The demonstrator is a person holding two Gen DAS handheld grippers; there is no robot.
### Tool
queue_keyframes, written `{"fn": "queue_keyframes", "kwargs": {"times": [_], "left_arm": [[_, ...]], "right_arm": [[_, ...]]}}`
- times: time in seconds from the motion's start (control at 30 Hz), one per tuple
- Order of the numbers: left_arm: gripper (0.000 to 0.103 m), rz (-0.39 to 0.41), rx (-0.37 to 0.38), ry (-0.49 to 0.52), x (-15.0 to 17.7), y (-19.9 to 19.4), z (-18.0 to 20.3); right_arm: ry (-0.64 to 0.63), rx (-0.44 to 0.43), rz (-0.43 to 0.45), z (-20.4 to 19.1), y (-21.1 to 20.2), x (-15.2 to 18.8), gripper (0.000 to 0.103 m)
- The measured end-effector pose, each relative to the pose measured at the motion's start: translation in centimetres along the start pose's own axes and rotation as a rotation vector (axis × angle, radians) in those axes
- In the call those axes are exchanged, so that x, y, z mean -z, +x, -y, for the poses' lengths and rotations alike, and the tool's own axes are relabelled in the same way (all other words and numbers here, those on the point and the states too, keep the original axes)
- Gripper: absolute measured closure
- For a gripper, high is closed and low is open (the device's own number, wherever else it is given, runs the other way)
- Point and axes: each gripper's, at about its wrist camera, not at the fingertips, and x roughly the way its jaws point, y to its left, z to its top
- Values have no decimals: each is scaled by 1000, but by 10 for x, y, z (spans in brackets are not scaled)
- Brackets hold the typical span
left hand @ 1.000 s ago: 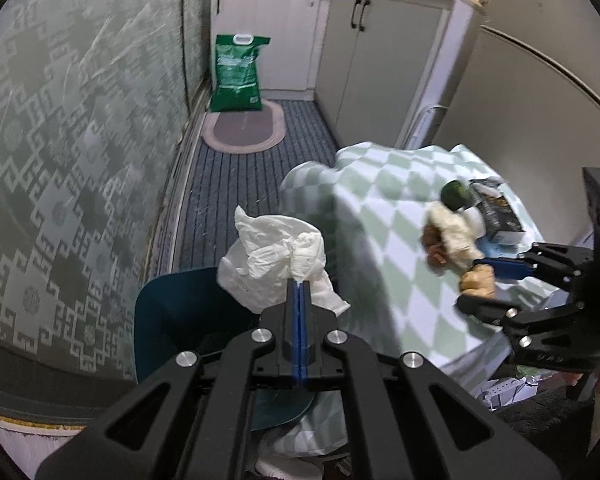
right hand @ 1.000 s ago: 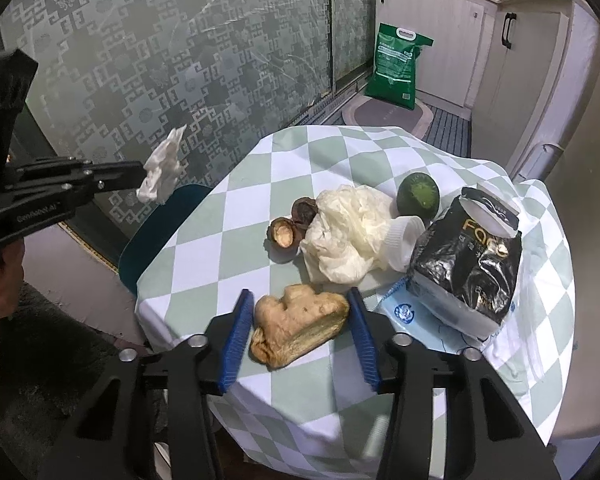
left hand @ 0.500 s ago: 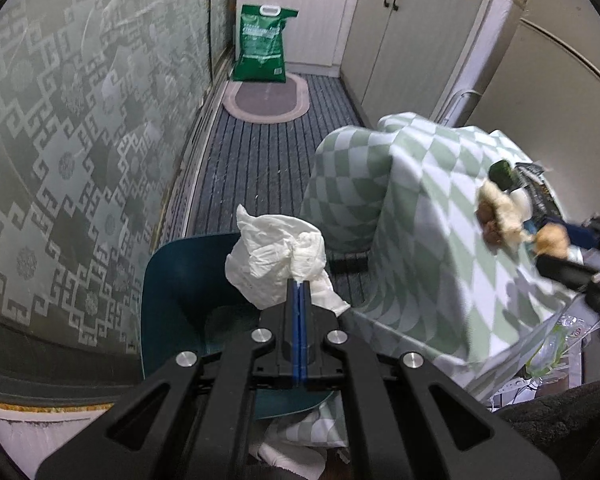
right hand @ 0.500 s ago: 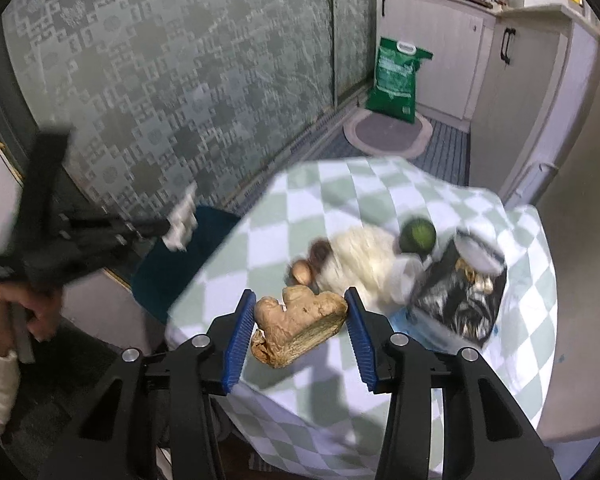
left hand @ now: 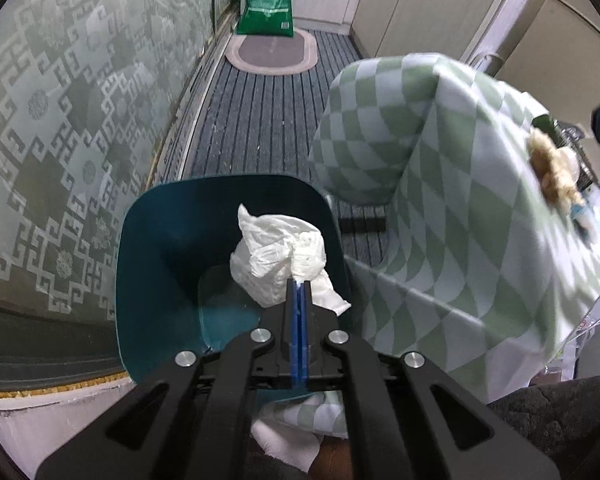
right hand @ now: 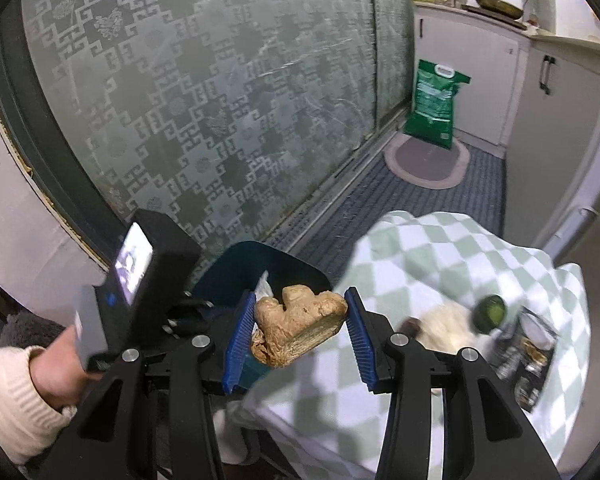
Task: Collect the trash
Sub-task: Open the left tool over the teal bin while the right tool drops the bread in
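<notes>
Down comes my left gripper [left hand: 298, 284] since a second ago, sinking from level with the surface [left hand: 460, 184] until the teal bin [left hand: 160, 240] fills the view beneath it, and my right gripper [right hand: 300, 326] has lifted the ginger root [right hand: 300, 326] clear off the checked cloth and swung it across toward that same bin. Left jaws pressed tight together, pinching a corner of the crumpled white tissue [left hand: 278, 256], which hangs right over the bin's open mouth, not yet let go. Right jaws stand at a middling spread, blue pads clamped on either flank of the ginger, which hovers near the bin's rim in the right wrist view, just behind my left hand [right hand: 56, 368]. So I'd call this the drop-off step for two pieces of trash at once. Next move, as I judge it: part the left jaws so the tissue falls in, then draw that gripper aside to clear the way, bring the ginger fully over the opening and release. Back on the surface a lime [right hand: 490, 312], a dark snack bag [right hand: 534, 360] and a pale wad, blurred, wait for later
</notes>
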Motion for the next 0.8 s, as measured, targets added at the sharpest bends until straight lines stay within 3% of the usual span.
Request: {"fn": "queue_keyframes", "kwargs": {"times": [0.13,0.33,0.37,0.4,0.57,0.63,0.8], "left_arm": [[97,-12,-24,-15,5,-1,-9],[79,41,-24,-71,6,-26,-27],[73,49,-26,-72,5,-30,-27],[66,61,-27,-75,5,-35,-29],[61,139,-24,-90,5,-64,-39],[51,179,-21,-96,5,-76,-43],[48,276,-26,-79,7,-107,-46]], "right_arm": [[6,-34,-30,-6,17,-7,57],[15,-61,-78,-13,43,-14,57],[14,-64,-84,-15,48,-16,57],[13,-66,-87,-16,50,-16,57],[16,-80,-112,-21,66,-20,57],[19,-84,-119,-22,72,-21,57],[26,-104,-140,-26,85,-23,57]]}}
